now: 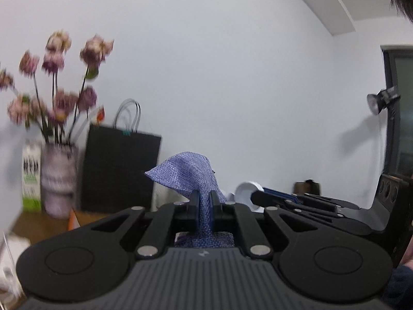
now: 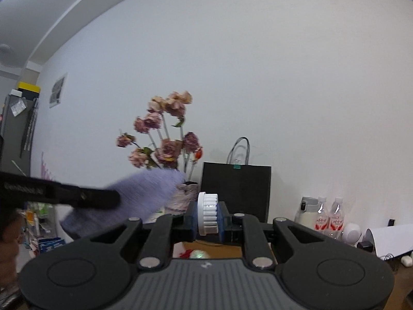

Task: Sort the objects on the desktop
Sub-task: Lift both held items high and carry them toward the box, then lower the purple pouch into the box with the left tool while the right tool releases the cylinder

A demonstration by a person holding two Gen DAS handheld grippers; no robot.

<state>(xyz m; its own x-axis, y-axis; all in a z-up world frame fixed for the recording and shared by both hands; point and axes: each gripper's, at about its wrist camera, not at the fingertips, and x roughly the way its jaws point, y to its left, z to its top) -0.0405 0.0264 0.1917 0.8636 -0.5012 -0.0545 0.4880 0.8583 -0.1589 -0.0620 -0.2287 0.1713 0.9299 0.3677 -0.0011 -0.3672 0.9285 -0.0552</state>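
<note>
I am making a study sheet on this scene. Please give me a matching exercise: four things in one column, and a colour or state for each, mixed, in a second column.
Things:
1. cloth pouch
2. ribbed lid
3. paper bag
4. flowers

States:
A. standing in a vase by the wall
B. black, with thin handles
C. purple-blue, pinched by the left gripper
D. white, clamped in the right gripper

Pairs: 1-C, 2-D, 3-B, 4-A

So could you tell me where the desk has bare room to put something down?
Little shows: a bare wooden strip below the black bag, and some wood before the vase. Crowded by the bottles at right.
</note>
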